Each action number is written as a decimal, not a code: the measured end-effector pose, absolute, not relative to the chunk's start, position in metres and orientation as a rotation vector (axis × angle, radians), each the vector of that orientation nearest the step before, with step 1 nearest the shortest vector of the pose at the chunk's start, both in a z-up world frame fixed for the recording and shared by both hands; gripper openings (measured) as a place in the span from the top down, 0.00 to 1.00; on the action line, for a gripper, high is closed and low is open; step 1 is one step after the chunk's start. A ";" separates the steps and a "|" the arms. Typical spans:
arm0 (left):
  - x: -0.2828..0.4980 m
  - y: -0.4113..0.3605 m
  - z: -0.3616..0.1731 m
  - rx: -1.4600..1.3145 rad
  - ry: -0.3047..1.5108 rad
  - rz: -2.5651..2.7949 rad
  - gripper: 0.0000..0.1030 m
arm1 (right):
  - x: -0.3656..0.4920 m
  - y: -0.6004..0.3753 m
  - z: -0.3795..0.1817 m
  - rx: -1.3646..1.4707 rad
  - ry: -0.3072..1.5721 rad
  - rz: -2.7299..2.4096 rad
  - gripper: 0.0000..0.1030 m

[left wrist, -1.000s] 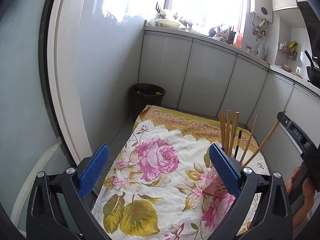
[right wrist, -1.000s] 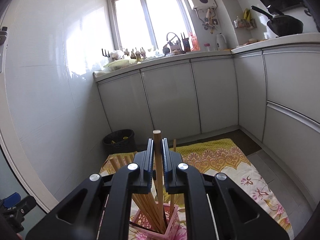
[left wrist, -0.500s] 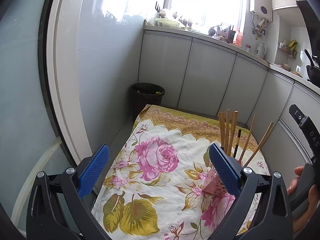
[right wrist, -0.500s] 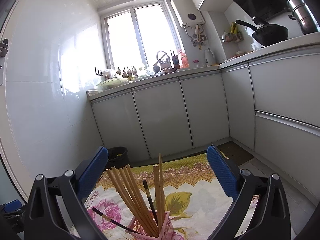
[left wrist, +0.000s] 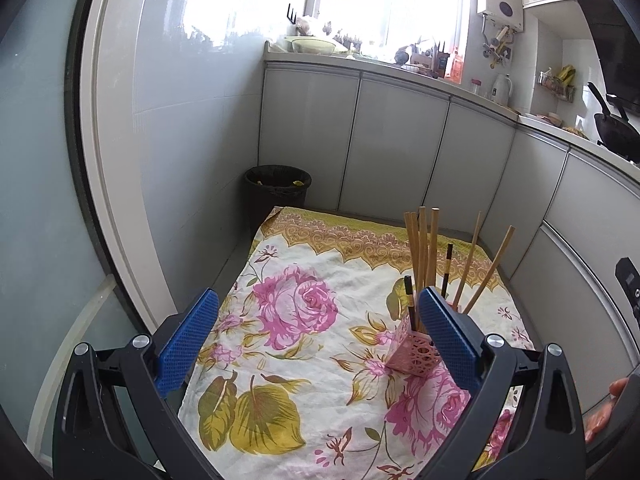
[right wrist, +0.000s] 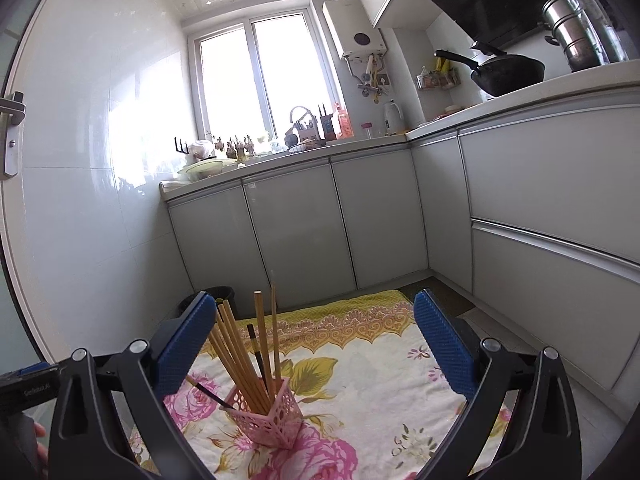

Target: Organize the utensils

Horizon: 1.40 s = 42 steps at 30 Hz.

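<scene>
Holder: the pink perforated plastic chopstick holder [right wrist: 269,416] stands at the lower centre of the right wrist view, on the flower-printed cloth [right wrist: 360,380]; in the left wrist view it sits at the lower right, partly behind the blue pad.
Chopsticks: the bundle of long tan wooden chopsticks [right wrist: 244,356] leans up out of the holder, fanned toward the upper left; a couple of dark chopsticks [right wrist: 256,346] stand among them.
Right gripper [right wrist: 316,346]: your jaws have just been opening and now stand wide, nothing between the pads.
Left gripper [left wrist: 318,338]: jaws spread wide, empty, over bare cloth.
Handling: judge the sticks light, stiff and smooth, so they may slip or pivot in a single pinch.
Hold: take a stick at its upper third, clear of its neighbours.
Risk: the holder looks light and top-heavy; a sideways nudge may well tip it.
</scene>
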<state>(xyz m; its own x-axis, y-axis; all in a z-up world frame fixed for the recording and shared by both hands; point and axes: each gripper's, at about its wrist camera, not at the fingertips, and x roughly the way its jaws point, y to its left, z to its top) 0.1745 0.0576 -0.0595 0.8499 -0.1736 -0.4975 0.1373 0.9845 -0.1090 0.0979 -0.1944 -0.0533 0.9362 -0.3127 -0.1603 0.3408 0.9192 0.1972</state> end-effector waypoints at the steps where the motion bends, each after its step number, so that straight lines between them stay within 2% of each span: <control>1: 0.172 0.055 -0.059 -0.064 0.532 -0.170 0.07 | 0.090 -0.194 -0.055 0.215 0.133 -0.340 0.06; 11: 0.141 0.027 -0.047 -0.017 0.518 -0.241 0.07 | 0.027 -0.177 -0.062 0.138 0.190 -0.385 0.06; 24: 0.052 -0.003 -0.025 -0.007 0.429 -0.218 0.07 | -0.036 -0.168 -0.026 0.290 0.163 -0.590 0.06; 34: -0.012 -0.002 0.014 0.027 0.313 -0.111 0.07 | -0.050 -0.145 -0.009 0.197 0.224 -0.630 0.06; 42: -0.025 0.002 0.028 0.045 0.284 -0.036 0.07 | -0.054 -0.140 -0.002 0.198 0.240 -0.605 0.06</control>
